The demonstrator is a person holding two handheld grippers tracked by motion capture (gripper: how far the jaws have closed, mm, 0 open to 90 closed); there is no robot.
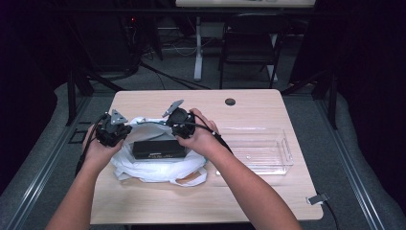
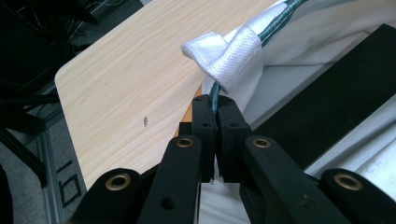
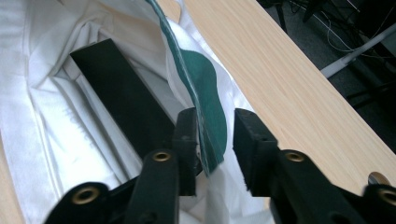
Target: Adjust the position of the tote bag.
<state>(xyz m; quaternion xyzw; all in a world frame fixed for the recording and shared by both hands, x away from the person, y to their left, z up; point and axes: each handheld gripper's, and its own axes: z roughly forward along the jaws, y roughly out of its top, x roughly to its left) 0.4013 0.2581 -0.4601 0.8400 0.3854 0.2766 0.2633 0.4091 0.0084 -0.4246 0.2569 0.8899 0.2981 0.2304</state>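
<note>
Bag mouth held at two points, box half in

White bag (image 1: 158,167) lies at the near-left middle of the wooden table (image 1: 249,103), with a black box (image 1: 158,149) resting in its open mouth. A clear plastic bin (image 1: 268,148) stands just right of it.

Risks from here:
- Right-hand edge may drop. The green-trimmed rim (image 3: 205,116) hangs between the right gripper (image 3: 215,140) jaws, which stand partly apart; only one pad seems to touch the cloth, so no firm grip. If it slips, the mouth sags over the box.
- Left side could tear or pull free. The left gripper (image 2: 214,135) is clamped tight on the green cord (image 2: 214,95) just below the white fabric tab (image 2: 224,56); a hard tug would load that thin cord alone.
- Pulling unevenly could drag the bag leftward and tip the box out.

Both hands sit close over the bag, left at its left rim, right at its far rim.
</note>
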